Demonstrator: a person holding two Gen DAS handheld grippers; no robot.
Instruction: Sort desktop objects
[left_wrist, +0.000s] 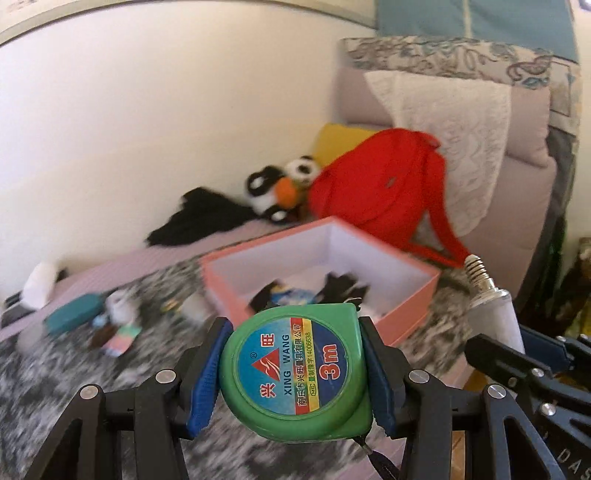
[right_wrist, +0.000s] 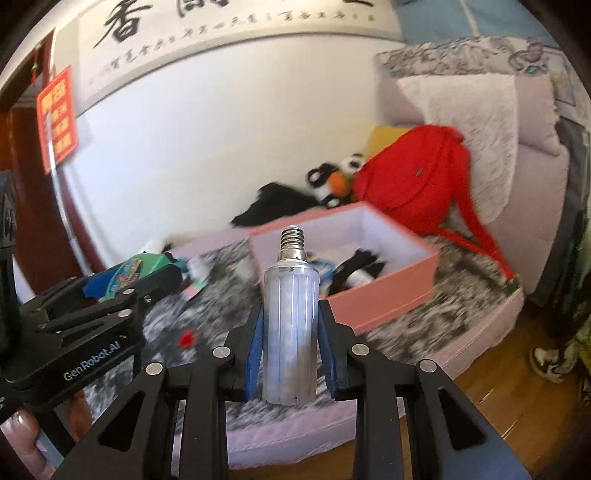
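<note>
1. Left gripper (left_wrist: 295, 373): blue ribbed pads pinch a green tape measure (left_wrist: 295, 373) by its sides. The casing is smooth, rounded plastic with a circular blue label reading "3m"; it is held in the air in front of the box.
2. Surface: a mottled grey-and-white fuzzy cover (left_wrist: 155, 354) carries a teal oblong case (left_wrist: 74, 314) and small blurred items at left.
3. Pink box (left_wrist: 410, 317): rectangular, open-topped, white inside, resting on the cover. It holds a black item and something blue and white, too blurred to identify.
4. Right gripper (right_wrist: 290, 343): blue pads clamp an LED corn bulb (right_wrist: 290, 325) upright, a frosted cylinder with a threaded metal screw base on top, held in front of the box's near-left corner.
5. Background: a red fabric backpack (left_wrist: 380, 184) stands behind the box, beside a panda plush (left_wrist: 284, 188).
</note>
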